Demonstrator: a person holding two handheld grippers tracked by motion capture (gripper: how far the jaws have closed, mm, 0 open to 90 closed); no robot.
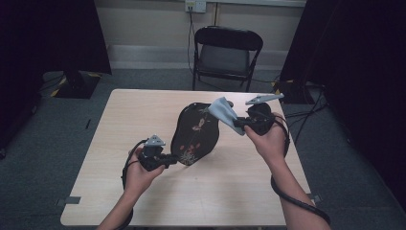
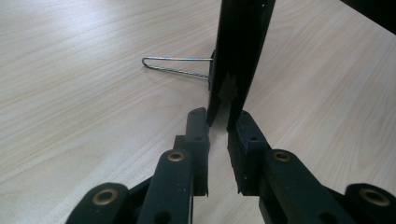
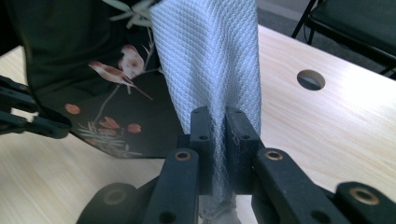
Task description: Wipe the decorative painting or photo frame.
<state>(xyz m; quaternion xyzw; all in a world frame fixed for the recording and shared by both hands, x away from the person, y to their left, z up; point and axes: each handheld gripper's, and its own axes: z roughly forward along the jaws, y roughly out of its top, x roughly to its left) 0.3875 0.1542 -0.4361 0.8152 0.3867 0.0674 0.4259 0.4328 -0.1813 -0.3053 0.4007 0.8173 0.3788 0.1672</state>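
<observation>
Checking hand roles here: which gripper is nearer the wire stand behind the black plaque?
Left. The left gripper clamps the plaque's edge, right beside the wire stand; the right gripper holds the cloth at its far side.

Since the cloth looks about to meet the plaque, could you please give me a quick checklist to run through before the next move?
1. Left gripper shut on the plaque edge: ok.
2. Plaque standing upright on the table: ok.
3. Wire stand resting on the table behind the plaque: ok.
4. Right gripper shut on the cloth: ok.
5. Cloth touching the plaque face: cannot tell; it hangs right beside the top edge.
6. Enough cloth free beyond the jaws for wiping: ok.
</observation>
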